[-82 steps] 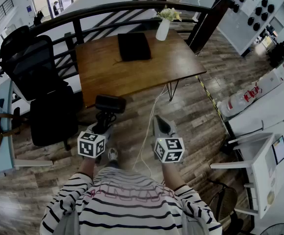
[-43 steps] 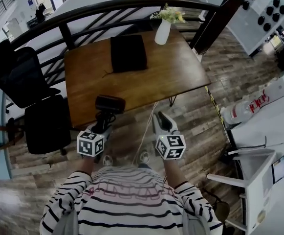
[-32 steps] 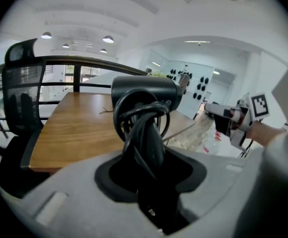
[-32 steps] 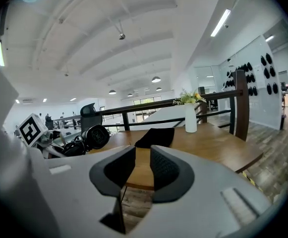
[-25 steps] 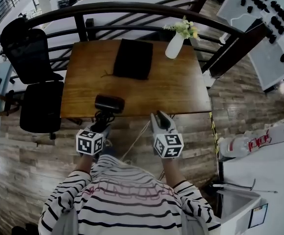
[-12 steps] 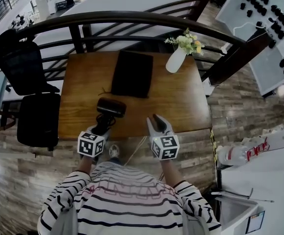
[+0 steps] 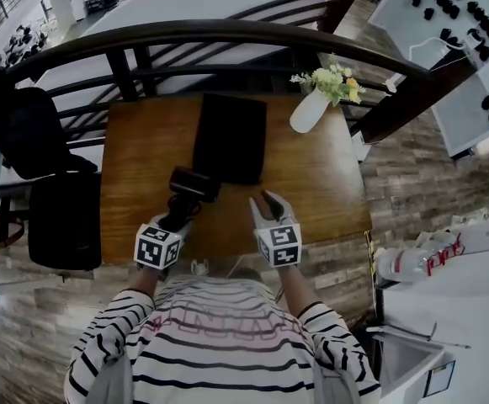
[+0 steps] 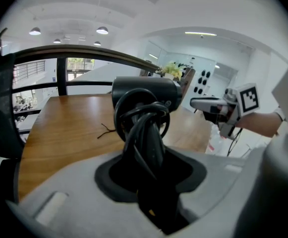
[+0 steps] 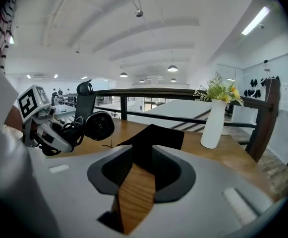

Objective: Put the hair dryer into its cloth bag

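Head view: both arms reach forward, lower centre, over the table (image 7: 139,192). The left gripper (image 7: 179,215) holds the dryer (image 7: 194,183) at the near edge of the bag (image 7: 230,137). The right gripper (image 7: 267,202) is beside it.
Left gripper view: jaws clamp the dryer's cord-wrapped handle.
Right gripper view: jaws, just opening, stand spread and empty, aimed at the bag.

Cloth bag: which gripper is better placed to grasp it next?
Right gripper, probably: its jaws, just opened further, are empty near the cloth bag; left gripper holds the hair dryer.

Bright, even indoor light from round ceiling lamps (image 8: 102,30) above the table (image 7: 143,183), whose wood shows soft sheen. Strong fisheye bending at the edges; the 2 gripper views have black corners and blurred foregrounds.
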Motion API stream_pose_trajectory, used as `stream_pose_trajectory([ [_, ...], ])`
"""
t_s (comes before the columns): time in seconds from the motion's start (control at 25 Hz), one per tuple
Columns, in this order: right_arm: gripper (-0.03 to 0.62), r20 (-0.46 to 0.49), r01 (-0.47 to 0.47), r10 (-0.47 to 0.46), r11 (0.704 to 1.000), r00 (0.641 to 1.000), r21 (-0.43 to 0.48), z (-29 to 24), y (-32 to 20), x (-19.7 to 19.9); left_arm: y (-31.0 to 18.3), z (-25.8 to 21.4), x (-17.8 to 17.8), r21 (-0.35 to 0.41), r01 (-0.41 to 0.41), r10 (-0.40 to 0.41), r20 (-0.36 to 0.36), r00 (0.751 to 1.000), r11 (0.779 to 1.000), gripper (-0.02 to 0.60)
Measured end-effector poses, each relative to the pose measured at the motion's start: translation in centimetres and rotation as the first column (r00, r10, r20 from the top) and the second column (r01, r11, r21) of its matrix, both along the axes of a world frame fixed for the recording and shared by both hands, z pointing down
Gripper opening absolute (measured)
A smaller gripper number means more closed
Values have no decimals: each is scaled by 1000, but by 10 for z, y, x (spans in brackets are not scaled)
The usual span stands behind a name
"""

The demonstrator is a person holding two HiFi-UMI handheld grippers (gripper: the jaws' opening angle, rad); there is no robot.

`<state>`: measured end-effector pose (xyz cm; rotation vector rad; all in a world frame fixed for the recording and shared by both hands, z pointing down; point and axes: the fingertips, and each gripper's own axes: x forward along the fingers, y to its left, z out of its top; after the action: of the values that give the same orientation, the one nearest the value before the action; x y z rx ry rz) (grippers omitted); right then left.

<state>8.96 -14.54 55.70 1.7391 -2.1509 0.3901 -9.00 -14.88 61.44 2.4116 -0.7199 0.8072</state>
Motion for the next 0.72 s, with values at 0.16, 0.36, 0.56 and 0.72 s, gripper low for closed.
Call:
stream_pose_trajectory([
  [0.16, 123, -83, 88, -93, 994, 992, -63, 18, -23, 14, -8, 7, 19, -19, 12, -12, 13, 1000, 1000, 149],
  [0.36, 127, -208, 250, -273, 960, 939, -129, 39, -50, 24, -13, 11, 33, -31, 95, -95, 25, 995, 995, 149],
  [0.56, 127, -274, 389, -433, 899, 859, -203, 65, -66, 39, -8, 15, 50, -35, 203, -202, 36, 979, 979, 149],
  [0.72, 130, -341, 483, -551, 834, 762, -269, 89, -78, 37, -4, 21, 53, -36, 265, -264, 44, 964, 963, 149],
])
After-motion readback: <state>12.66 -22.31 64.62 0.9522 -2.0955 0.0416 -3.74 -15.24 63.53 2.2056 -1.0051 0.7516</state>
